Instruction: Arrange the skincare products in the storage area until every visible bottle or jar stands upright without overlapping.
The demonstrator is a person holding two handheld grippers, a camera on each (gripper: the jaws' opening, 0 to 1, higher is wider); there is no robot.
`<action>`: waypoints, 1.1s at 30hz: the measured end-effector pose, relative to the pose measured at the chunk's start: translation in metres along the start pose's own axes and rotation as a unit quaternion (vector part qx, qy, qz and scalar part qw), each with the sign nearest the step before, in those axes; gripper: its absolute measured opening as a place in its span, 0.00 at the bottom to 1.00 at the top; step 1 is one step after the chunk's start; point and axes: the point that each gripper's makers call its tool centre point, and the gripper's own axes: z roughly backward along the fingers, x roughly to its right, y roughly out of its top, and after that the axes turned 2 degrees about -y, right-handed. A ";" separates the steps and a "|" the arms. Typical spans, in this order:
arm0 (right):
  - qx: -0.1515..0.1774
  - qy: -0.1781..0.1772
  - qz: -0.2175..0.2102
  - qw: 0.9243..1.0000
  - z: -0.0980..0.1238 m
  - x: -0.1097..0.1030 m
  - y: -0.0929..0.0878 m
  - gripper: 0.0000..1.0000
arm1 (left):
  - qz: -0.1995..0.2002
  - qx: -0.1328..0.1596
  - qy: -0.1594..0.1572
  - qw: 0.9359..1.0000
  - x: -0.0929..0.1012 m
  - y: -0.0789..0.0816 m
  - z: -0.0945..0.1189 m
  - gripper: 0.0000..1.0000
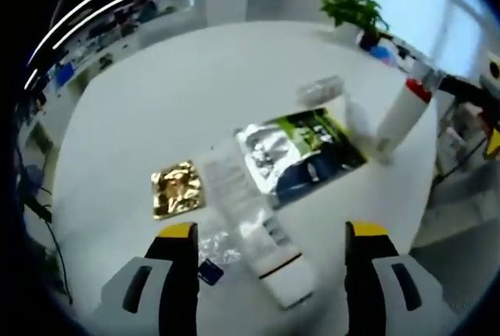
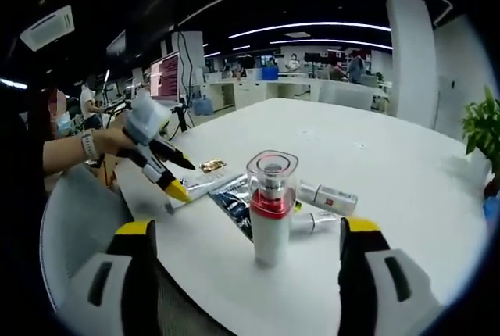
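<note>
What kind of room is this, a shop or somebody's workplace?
Most likely an open-plan office. A big white table stands in front of rows of desks with people at them, under long ceiling light strips, and a potted plant sits at the table's edge.

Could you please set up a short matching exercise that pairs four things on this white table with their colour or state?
Things:
1. pump bottle
2. tube
3. small packet
4. potted plant

Descriptions:
A. shiny gold, lying flat
B. green leaves, at the far edge of the table
C. standing upright, red band under a clear cap
D. white, lying on its side between the left gripper's jaws

Pairs: 1-C, 2-D, 3-A, 4-B
</note>
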 end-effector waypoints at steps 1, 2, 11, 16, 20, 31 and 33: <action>-0.002 -0.001 0.001 1.000 0.001 0.000 -0.001 0.99 | -0.005 -0.007 0.002 1.000 -0.001 0.000 -0.003 0.69; -0.002 -0.002 0.001 1.000 0.002 0.000 -0.001 0.99 | -0.010 -0.012 0.004 1.000 -0.002 0.001 -0.006 0.68; -0.005 -0.004 -0.016 1.000 0.008 0.000 -0.005 0.99 | -0.035 -0.047 0.012 0.998 -0.004 0.000 -0.023 0.58; -0.012 -0.006 -0.011 1.000 0.008 -0.001 -0.008 0.99 | -0.042 -0.062 0.017 0.997 -0.009 -0.003 -0.030 0.54; -0.007 -0.008 -0.014 1.000 0.010 -0.001 -0.007 0.99 | -0.036 -0.066 0.021 0.997 -0.011 -0.003 -0.032 0.55; -0.003 -0.007 -0.008 1.000 0.010 -0.001 -0.002 0.99 | -0.042 -0.080 0.018 0.996 -0.016 0.001 -0.031 0.50; -0.001 -0.006 -0.007 1.000 0.010 -0.002 -0.001 0.99 | -0.042 -0.081 0.018 0.996 -0.017 0.002 -0.031 0.47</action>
